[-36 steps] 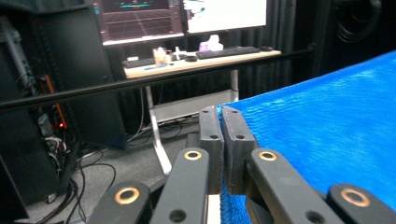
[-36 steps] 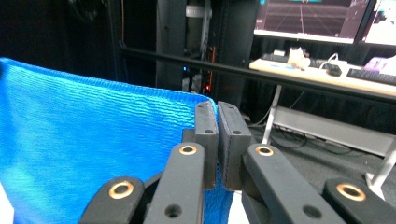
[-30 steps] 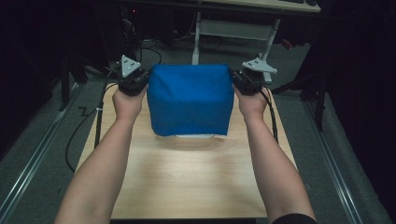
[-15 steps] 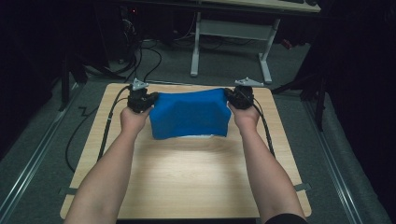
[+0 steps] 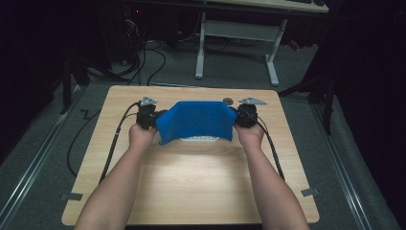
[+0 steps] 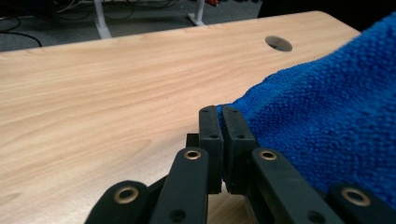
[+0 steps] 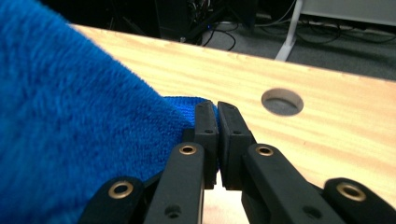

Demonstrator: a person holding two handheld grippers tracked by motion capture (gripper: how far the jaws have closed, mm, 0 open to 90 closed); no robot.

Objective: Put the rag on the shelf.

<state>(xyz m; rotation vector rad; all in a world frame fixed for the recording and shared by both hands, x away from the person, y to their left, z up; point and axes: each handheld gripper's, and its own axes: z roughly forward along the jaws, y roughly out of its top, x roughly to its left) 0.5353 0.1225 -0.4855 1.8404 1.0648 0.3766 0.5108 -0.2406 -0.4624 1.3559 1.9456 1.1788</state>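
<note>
A blue terry towel (image 5: 196, 120) hangs stretched between the two grippers over the far half of the wooden table (image 5: 191, 187). My left gripper (image 5: 152, 118) pinches the towel's left corner, and in the left gripper view the jaws (image 6: 220, 116) are shut on the blue towel (image 6: 327, 121) edge. My right gripper (image 5: 239, 117) holds the right corner; its jaws (image 7: 215, 112) are shut on the towel (image 7: 70, 121) too. The towel's lower edge rests on the table, with a white strip (image 5: 200, 139) showing beneath it.
A round cable hole (image 5: 228, 101) sits in the table near the far edge, also seen as the hole (image 7: 282, 101) close to the right gripper. Black cables (image 5: 112, 143) trail off the table's left side. A white desk frame (image 5: 234, 38) stands beyond on grey carpet.
Both hands have come down with the towel. It hung tall and square a second ago; now it sags low and wide, its bottom edge folding onto the table.
</note>
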